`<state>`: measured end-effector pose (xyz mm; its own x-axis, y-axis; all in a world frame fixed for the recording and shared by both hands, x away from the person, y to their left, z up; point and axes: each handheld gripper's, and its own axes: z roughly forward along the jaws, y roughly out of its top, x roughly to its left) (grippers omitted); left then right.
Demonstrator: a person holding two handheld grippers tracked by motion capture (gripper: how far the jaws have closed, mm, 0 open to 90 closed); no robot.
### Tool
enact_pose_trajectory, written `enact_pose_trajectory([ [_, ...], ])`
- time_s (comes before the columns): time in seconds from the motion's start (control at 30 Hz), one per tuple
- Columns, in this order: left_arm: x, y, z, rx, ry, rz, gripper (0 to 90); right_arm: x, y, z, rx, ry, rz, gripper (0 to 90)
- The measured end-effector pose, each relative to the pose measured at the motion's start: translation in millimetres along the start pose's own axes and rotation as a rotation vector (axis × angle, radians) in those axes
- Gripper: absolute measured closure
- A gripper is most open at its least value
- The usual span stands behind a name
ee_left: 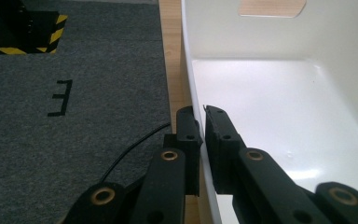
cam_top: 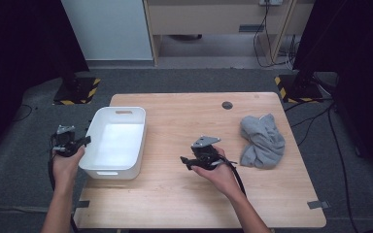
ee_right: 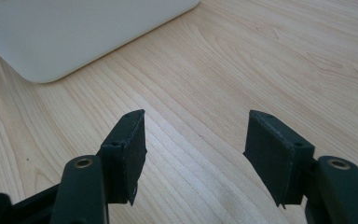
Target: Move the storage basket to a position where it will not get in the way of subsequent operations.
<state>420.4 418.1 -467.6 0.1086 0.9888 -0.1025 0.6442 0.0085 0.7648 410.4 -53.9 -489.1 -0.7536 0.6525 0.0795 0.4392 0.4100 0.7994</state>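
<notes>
The white bin stands on the left part of the wooden surface, its long side running away from the person and its left wall overhanging or flush with the surface edge. The left gripper is held at that left wall, near the corner closest to the person. In the left gripper view the white bin has its thin rim passing between the two fingers, one outside the wall and one inside; the fingers are clamped together on the rim with the wall pinched between them. The bin interior is bare and a handle cut-out shows in the far end wall. Grey carpet lies below the outer finger, marked with black tape, and a black-and-yellow striped base stands farther off. The right gripper hovers above the middle of the surface, well apart from the bin and pointing toward it, held in the person's right hand. In the right gripper view its fingers stand apart with bare wood grain between them and nothing gripped; a rounded corner of the bin lies ahead. A crumpled grey cloth rests on the right part of the surface, well apart from both grippers.
</notes>
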Motion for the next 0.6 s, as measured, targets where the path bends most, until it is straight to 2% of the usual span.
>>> enact_pose_trajectory([
  [0.13,0.0,-0.3,-0.1,-0.004,-0.002,0.011,84.3,-2.4,-2.0,-1.8,-0.002,-0.005,0.006,38.3],
  [0.3,0.8,-0.1,1.0,-0.006,-0.023,-0.001,84.1,-5.4,-4.6,-5.3,-0.003,-0.010,0.011,38.2],
  [0.6,-6.7,0.5,1.5,-0.003,-0.015,-0.003,81.7,-16.6,-8.0,-21.8,-0.023,-0.036,0.026,37.2],
])
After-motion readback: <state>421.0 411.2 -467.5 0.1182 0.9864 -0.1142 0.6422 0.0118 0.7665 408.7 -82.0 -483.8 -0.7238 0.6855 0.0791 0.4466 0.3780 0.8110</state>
